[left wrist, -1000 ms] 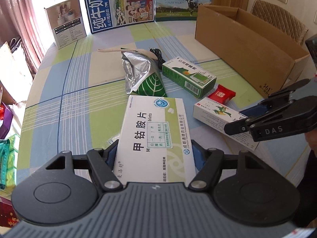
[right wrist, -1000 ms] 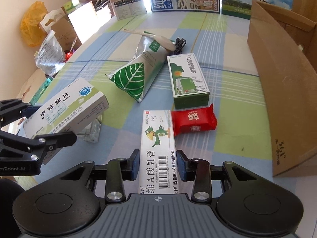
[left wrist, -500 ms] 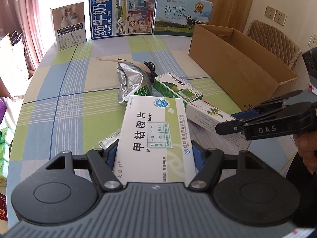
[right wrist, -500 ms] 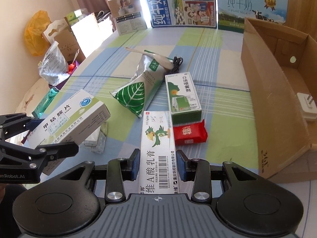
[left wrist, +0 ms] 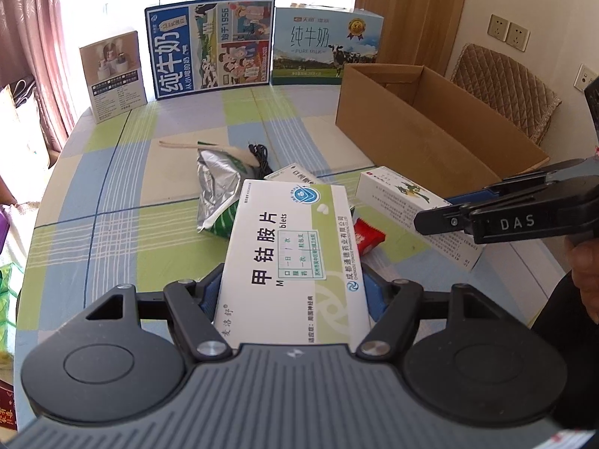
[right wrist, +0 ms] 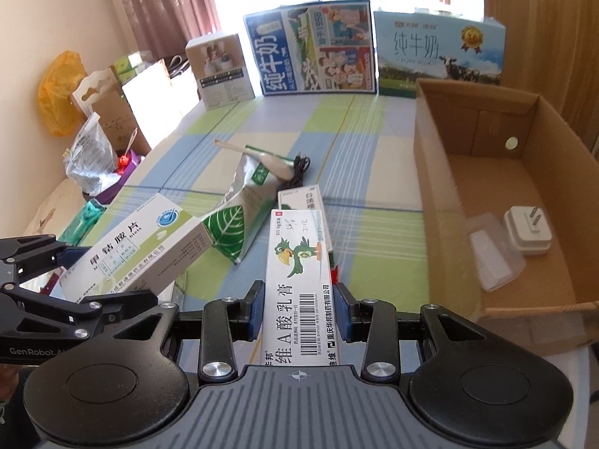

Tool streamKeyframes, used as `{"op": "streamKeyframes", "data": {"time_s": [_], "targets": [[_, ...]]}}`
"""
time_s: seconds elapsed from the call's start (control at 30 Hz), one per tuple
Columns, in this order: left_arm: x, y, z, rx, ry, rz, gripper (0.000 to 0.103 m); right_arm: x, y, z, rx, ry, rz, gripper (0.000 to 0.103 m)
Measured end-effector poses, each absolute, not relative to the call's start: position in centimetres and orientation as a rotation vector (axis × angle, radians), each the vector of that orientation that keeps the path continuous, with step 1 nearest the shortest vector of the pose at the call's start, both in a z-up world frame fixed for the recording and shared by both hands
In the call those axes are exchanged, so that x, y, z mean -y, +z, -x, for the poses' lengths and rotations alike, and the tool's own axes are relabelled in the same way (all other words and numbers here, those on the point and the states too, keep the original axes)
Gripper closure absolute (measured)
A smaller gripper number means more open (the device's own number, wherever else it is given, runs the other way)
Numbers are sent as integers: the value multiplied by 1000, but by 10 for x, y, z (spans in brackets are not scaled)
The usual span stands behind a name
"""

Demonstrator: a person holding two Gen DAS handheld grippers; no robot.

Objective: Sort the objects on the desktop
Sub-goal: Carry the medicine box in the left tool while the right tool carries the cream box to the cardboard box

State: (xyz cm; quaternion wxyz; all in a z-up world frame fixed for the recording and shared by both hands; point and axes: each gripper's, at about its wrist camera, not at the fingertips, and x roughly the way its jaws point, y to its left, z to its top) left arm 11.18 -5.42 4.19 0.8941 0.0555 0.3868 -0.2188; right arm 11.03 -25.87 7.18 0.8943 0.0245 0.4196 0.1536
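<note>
Your left gripper point(left wrist: 292, 292) has its fingers point(left wrist: 209, 292) set fairly wide and pressed to the two long sides of a white and green pill box point(left wrist: 292, 262); the box runs lengthwise out from between them, printed face up, clear of the surface point(left wrist: 123, 194). Your right gripper point(right wrist: 297, 314) has its fingers point(right wrist: 254, 310) much narrower, clamped on the sides of a slim white ointment box point(right wrist: 299, 280) with a green bird on it; that box also points straight ahead between the blue pads and hangs above the checked cloth. In the left view the right gripper point(left wrist: 441, 220) shows side-on at the right edge with the ointment box point(left wrist: 397, 194) jutting from it; in the right view the left gripper point(right wrist: 108, 299) shows at the lower left with the pill box point(right wrist: 134, 250) tilted in it. The two held boxes are near each other, not touching. Below them on the surface lie a silver and green leaf-print pouch point(right wrist: 239, 220), a green and white box point(right wrist: 303, 202) partly hidden under the ointment box, a red wrapped sweet point(left wrist: 367, 235), a long pale spoon-like stick point(right wrist: 258, 157) and a coiled black cable point(right wrist: 299, 168). The open cardboard box point(right wrist: 423, 157) sits at the right, with a white plug point(right wrist: 528, 232) and a clear plastic case point(right wrist: 490, 254) on its floor. Milk cartons point(left wrist: 209, 48) stand along the far edge.
</note>
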Motion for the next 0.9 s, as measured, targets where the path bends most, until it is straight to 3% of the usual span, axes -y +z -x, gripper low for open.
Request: {"op": "streamKeyframes", "data": {"time_s": [0.9], "targets": [[172, 97, -127, -740, -576, -153, 36, 379, 136, -110, -737, 140, -46, 68]]}}
